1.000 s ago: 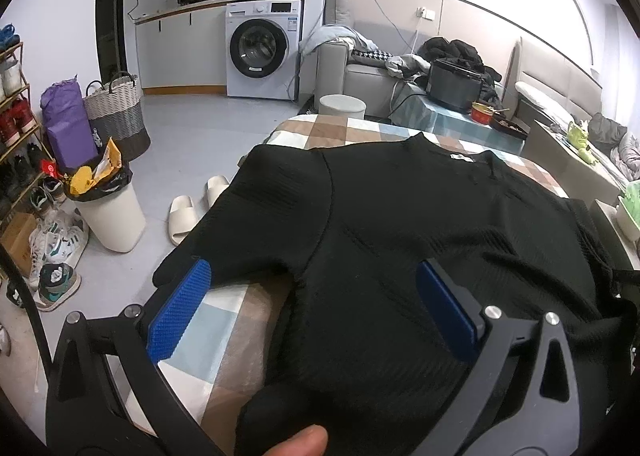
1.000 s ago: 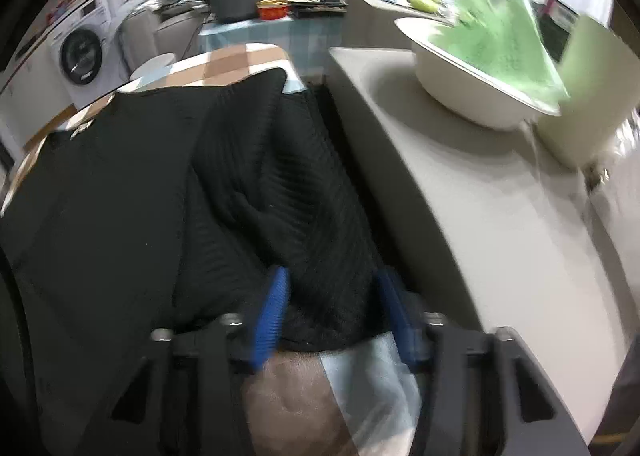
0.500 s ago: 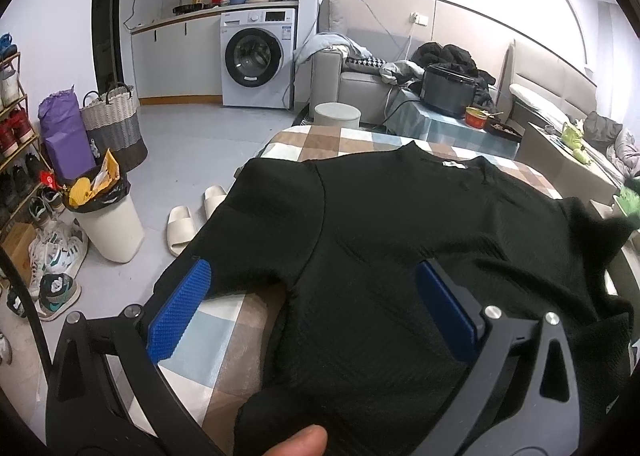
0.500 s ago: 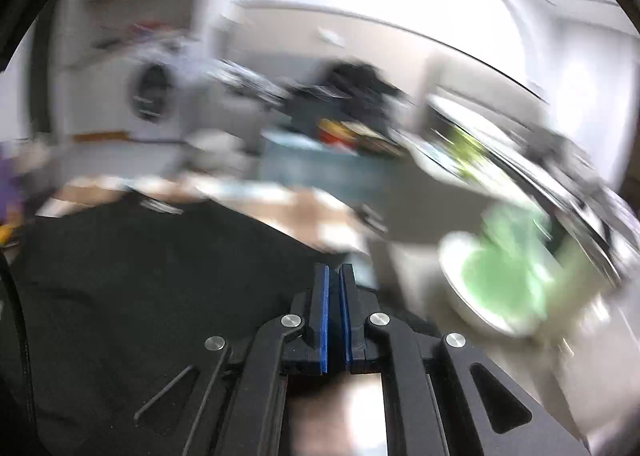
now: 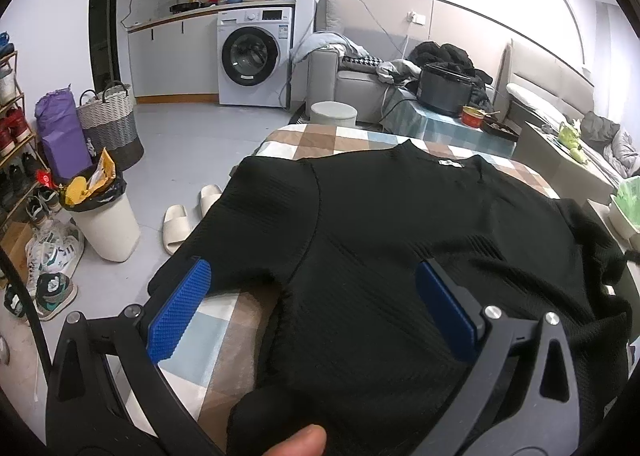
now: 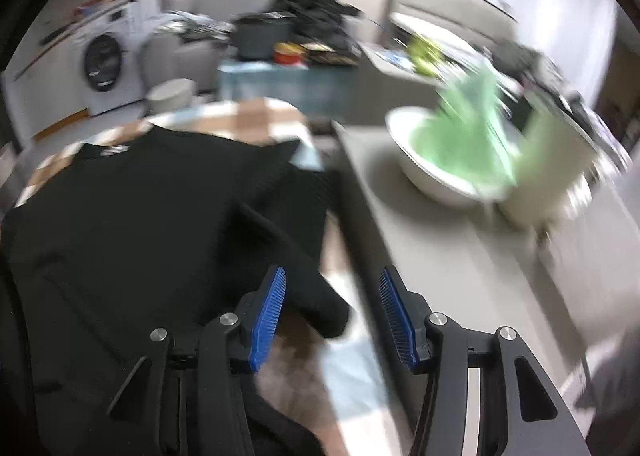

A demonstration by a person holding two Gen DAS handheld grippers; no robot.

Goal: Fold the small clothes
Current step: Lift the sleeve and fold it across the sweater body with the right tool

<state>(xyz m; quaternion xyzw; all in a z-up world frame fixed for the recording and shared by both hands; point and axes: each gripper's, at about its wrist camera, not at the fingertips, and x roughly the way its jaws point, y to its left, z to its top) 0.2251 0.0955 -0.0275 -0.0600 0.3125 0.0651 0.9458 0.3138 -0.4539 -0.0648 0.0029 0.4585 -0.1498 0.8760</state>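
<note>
Just-opened right tongs [image 6: 332, 308] flank sweater [image 6: 132, 216] sleeve.

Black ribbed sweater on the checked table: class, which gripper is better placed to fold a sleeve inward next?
Probably right: the right gripper is open over the black ribbed sweater's sleeve end.

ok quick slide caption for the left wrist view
Open left gripper poised over a black sweater spread on a checked tablecloth.

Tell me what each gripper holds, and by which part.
Nothing is held. Left gripper stands open over the black knit sweater; right gripper, jaws just opened, pads clear of its sleeve.
</note>
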